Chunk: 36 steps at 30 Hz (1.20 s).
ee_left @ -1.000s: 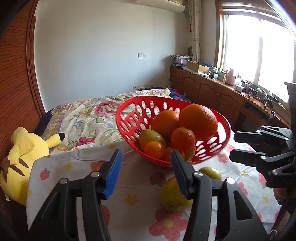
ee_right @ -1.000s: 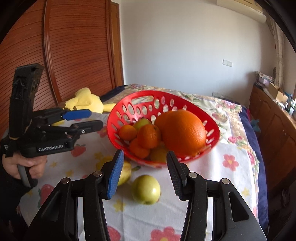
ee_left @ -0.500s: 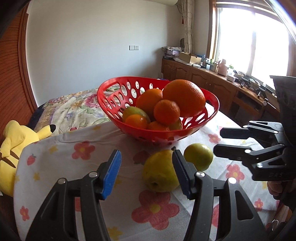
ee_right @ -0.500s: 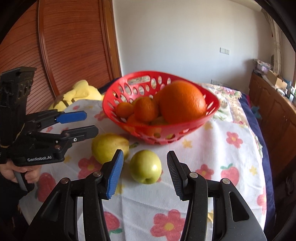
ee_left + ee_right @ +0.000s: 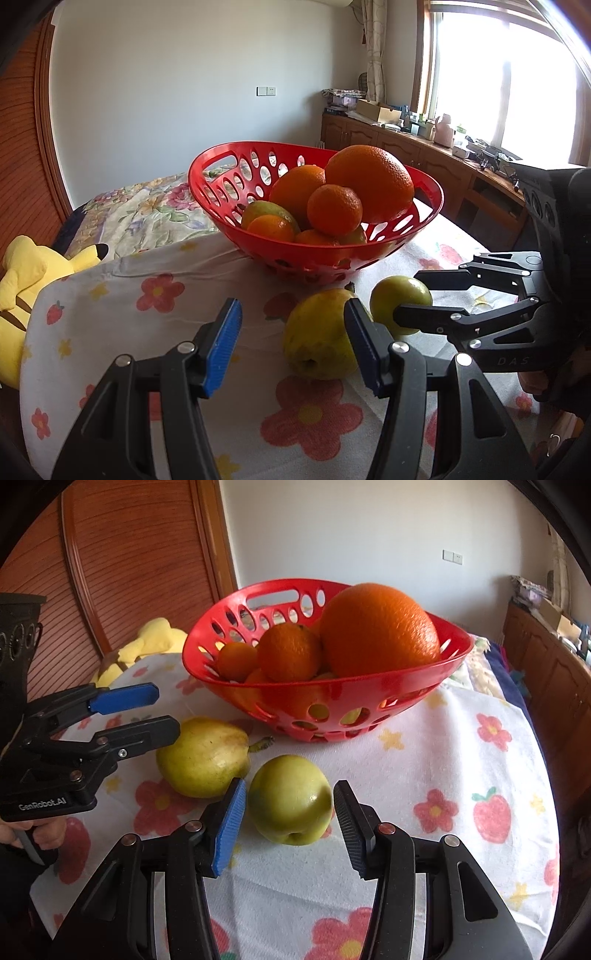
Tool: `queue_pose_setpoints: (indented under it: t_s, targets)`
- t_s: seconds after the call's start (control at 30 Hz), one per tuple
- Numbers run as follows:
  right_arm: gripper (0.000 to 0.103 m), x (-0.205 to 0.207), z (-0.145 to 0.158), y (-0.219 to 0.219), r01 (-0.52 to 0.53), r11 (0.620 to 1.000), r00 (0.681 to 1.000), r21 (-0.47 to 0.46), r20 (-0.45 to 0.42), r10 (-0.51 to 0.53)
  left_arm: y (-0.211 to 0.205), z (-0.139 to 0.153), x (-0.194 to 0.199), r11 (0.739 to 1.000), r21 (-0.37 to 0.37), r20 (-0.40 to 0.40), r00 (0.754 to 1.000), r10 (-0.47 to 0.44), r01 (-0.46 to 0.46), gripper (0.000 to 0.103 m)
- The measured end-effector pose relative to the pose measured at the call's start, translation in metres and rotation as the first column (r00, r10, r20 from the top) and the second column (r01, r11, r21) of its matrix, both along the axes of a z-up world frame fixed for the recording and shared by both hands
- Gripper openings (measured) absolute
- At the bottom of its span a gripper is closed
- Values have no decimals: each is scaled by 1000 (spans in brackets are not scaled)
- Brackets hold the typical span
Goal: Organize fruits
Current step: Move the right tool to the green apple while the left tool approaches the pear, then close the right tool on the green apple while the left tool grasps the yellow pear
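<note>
- Since a second ago both claws have come down toward the cloth (image 5: 424, 760), and the basket (image 5: 332, 698) now sits higher in each view
- The right claw (image 5: 289, 825) has closed in on the apple (image 5: 290, 799), which now lies between its fingers; a second ago the apple was ahead of them
- Right claw: jaws apart, a sliver of gap on each side of the apple, pads not pressing
- The left claw (image 5: 293, 345) is open with nothing between its pads; the pear (image 5: 317, 334) lies at its 2 o'clock, partly behind the right-hand finger (image 5: 364, 349)
- In the right view the pear (image 5: 203, 757) lies at 10 o'clock of the apple, just beside it, stem toward the basket
- Basket stands at 12 o'clock of both fruits, near them, full of oranges (image 5: 376, 635) and smaller citrus
- A yellow plush (image 5: 26, 280) lies at 9 o'clock, off the cloth's edge
- A hand (image 5: 40, 834) holds the left claw's grip
</note>
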State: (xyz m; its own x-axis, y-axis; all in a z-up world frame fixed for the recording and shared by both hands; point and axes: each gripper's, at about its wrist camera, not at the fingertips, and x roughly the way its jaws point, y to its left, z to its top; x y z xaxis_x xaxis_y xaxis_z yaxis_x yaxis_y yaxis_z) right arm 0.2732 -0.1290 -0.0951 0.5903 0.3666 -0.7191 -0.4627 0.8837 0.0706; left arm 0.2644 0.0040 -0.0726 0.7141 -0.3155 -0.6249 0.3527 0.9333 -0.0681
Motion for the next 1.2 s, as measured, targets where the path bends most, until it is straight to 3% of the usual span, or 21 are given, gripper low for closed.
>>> queue_pose_setpoints:
  t_s: [0.77,1.2]
  targets:
    - [52,-2,-5,-8,-14,999,998,30,-56,16,-7,0,0,1000,-1,-16,1000,-19,19,60]
    - [52,-22,3,-37,23,999,1000,26,-16,-23,-25,0,2,998,31,-61,997,-52,54,60]
